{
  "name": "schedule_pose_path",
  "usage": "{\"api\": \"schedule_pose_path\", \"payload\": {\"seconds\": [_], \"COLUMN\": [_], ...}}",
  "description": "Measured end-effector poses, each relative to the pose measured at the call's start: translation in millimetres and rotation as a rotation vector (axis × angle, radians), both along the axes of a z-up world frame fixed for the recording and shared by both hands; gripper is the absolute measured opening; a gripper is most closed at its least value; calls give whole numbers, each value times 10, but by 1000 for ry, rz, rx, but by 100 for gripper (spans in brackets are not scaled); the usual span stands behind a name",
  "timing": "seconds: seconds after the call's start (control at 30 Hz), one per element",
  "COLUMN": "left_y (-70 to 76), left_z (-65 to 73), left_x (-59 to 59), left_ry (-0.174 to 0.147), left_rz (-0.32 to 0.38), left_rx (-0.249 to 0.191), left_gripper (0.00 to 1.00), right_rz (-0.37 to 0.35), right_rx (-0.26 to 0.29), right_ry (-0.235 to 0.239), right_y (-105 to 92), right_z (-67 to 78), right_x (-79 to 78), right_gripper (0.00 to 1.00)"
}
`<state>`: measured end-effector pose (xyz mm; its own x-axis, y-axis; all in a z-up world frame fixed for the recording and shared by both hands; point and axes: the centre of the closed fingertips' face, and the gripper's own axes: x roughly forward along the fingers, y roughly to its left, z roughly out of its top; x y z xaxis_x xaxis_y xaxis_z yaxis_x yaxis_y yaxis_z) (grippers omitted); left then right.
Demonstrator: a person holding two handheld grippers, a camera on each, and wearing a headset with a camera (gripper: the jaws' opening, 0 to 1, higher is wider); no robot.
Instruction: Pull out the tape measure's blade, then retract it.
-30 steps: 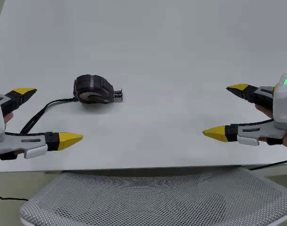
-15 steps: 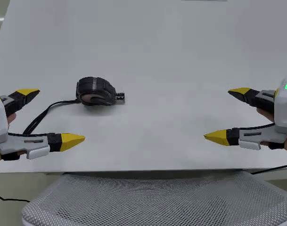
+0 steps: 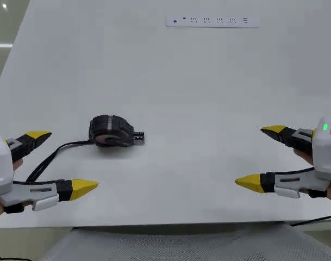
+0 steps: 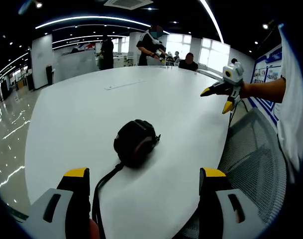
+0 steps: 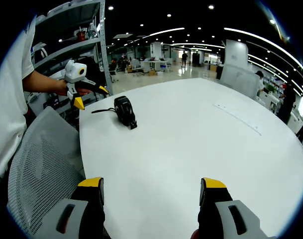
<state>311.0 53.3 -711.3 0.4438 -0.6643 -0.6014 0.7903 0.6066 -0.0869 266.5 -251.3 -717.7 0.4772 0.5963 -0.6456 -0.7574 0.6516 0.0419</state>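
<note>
A black tape measure [image 3: 111,131] lies on the white table [image 3: 198,98], left of centre, with its blade tip facing right and a black wrist strap [image 3: 51,157] trailing toward the front left. It sits ahead of my left gripper [image 4: 144,177] as tape measure [image 4: 136,142], and far off to the left as tape measure [image 5: 124,110] in the right gripper view. My left gripper [image 3: 70,160] is open near the front left edge, beside the strap. My right gripper [image 3: 260,156] is open at the front right, well apart from the tape measure. The blade is fully inside the case.
A white power strip [image 3: 211,22] lies at the far side of the table. A grey mesh chair [image 3: 170,244] stands below the table's front edge. Several people [image 4: 151,45] are at the far end of the table. Shelving [image 5: 76,45] stands behind the left hand.
The head camera has tilted up, so the power strip has come into view and everything sits lower in the picture. Both grippers stay open in about the same places.
</note>
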Motion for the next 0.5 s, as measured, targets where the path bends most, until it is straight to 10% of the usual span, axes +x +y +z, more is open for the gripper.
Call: {"api": "schedule_pose_path", "payload": {"seconds": [0.5], "left_y": [-108], "left_z": [-37], "left_x": [174], "left_ry": [-4], "left_rz": [-67], "left_rx": [14], "left_gripper": [87], "right_rz": [59], "right_rx": [8], "right_ry": [18], "right_y": [184], "right_z": [-113], "right_x": [125], "right_gripper": [77]}}
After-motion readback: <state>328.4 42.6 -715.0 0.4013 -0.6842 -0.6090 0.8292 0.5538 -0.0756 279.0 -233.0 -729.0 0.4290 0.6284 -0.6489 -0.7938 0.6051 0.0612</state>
